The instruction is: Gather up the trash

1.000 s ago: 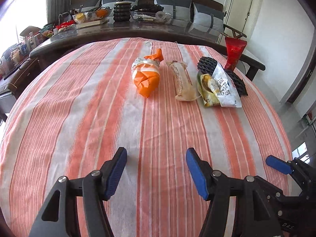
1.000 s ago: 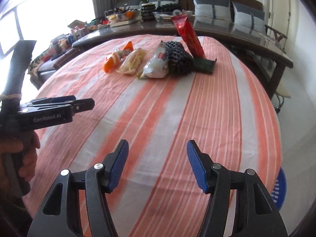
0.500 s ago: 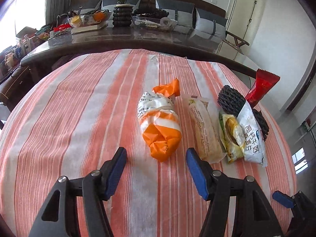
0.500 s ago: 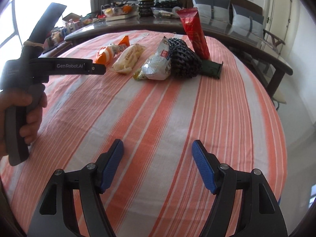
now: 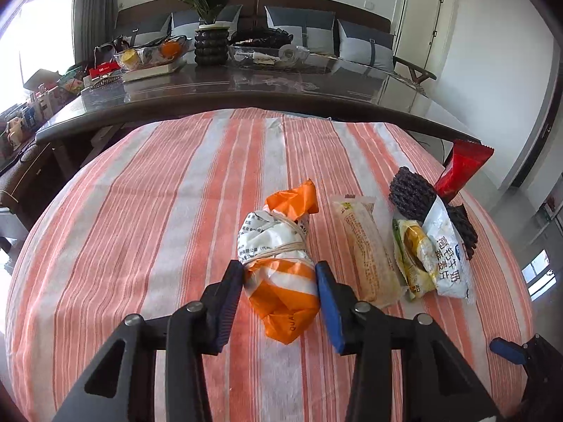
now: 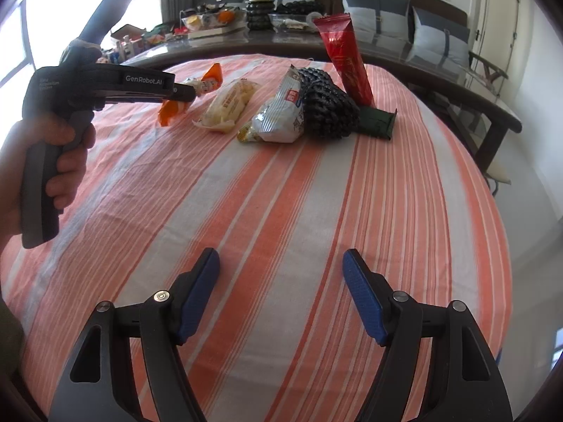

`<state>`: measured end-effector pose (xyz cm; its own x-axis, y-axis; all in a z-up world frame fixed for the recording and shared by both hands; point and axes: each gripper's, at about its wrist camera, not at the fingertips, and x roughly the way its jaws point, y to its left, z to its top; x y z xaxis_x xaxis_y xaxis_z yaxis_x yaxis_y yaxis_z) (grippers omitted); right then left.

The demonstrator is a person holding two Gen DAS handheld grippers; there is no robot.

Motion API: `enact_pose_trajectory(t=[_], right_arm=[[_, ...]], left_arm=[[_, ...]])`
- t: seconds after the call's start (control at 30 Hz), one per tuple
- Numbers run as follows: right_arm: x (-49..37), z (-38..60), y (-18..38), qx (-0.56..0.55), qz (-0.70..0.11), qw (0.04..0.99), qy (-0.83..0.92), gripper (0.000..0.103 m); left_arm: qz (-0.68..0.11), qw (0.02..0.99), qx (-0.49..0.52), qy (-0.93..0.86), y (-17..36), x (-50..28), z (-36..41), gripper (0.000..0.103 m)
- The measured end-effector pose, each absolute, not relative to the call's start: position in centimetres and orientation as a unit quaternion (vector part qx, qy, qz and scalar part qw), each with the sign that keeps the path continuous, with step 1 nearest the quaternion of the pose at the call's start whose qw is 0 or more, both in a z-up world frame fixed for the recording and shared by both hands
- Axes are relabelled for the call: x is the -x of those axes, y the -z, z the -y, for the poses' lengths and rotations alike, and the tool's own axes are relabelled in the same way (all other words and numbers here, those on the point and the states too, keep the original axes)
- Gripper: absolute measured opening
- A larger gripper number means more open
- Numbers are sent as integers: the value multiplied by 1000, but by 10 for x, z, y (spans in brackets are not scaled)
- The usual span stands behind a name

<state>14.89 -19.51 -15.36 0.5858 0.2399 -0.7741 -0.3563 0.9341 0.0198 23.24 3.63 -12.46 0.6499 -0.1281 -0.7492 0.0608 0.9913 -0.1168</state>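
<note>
Left gripper [image 5: 279, 290], lower centre of the left wrist view: its jaws have just been closing and now bracket the near end of the orange bag [image 5: 281, 274], one pad against each flank. The bag's sides meet the pads, so the grip reads as made, taken low on the fuller end below the string tie, probably because that part offers the most bulk to squeeze.

Right gripper [image 6: 281, 295], lower centre of the right wrist view: jaws wide apart with only the striped cloth [image 6: 316, 193] between them, holding nothing. It hangs back from the litter, likely to leave the left hand [image 6: 52, 161] room at the left edge of that view.

The cloth covers the table and carries all the litter in one row across the upper middle. From the bag rightward in the left wrist view: a pale wrapper [image 5: 366, 249], a yellow packet [image 5: 415, 253] partly under a white packet [image 5: 447, 256], which leans on a black mesh bundle [image 5: 415, 193]; a red pouch [image 5: 461, 168] stands upright at the far right, its foot behind the bundle.

The row is still whole; no bin shows in either view.
</note>
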Motion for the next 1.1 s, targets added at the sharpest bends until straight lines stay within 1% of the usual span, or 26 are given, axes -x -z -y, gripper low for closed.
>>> enact_pose_trajectory(t=[0.2,0.3,0.33,0.37,0.43,0.53,0.7,0.73,0.8,0.83,0.87,0.93,1.1], right_arm=[[-149,196,153,61,-423,888,-170,74],[-153,193,152,62,-427,887,-168,71],[-157,192,151,58,-429,885,-172,69],[-162,192,148,48,-430,884,-176,66],[-175,191,144,26,-428,887,-173,64],[-198,186,138,-7,-434,885,-170,56],[-226,168,121,-34,-427,888,-166,56],[-232,165,121,-35,-431,888,-157,54],[-242,164,125,-42,-438,888,-136,45],[-246,164,128,-43,-442,887,-130,31],[-248,165,130,-47,-442,886,-130,26],[-241,167,128,-44,-437,888,-139,22],[-196,166,116,-1,-419,891,-176,21]], left_arm=[[-425,904,32,44,121,-164,-48,43],[-430,901,36,45,127,-138,-48,43],[-430,901,37,45,128,-133,-47,43],[-427,902,35,45,129,-129,-46,43],[-423,905,26,44,130,-124,-42,43],[-417,907,22,43,131,-121,-39,43],[-413,909,28,45,133,-119,-40,43],[-411,910,28,46,133,-118,-40,43],[-409,911,27,46,133,-118,-40,43],[-409,911,28,46,133,-118,-40,43],[-409,911,29,47,133,-117,-40,43],[-409,911,33,47,133,-117,-42,43],[-415,907,56,51,131,-115,-45,43]])
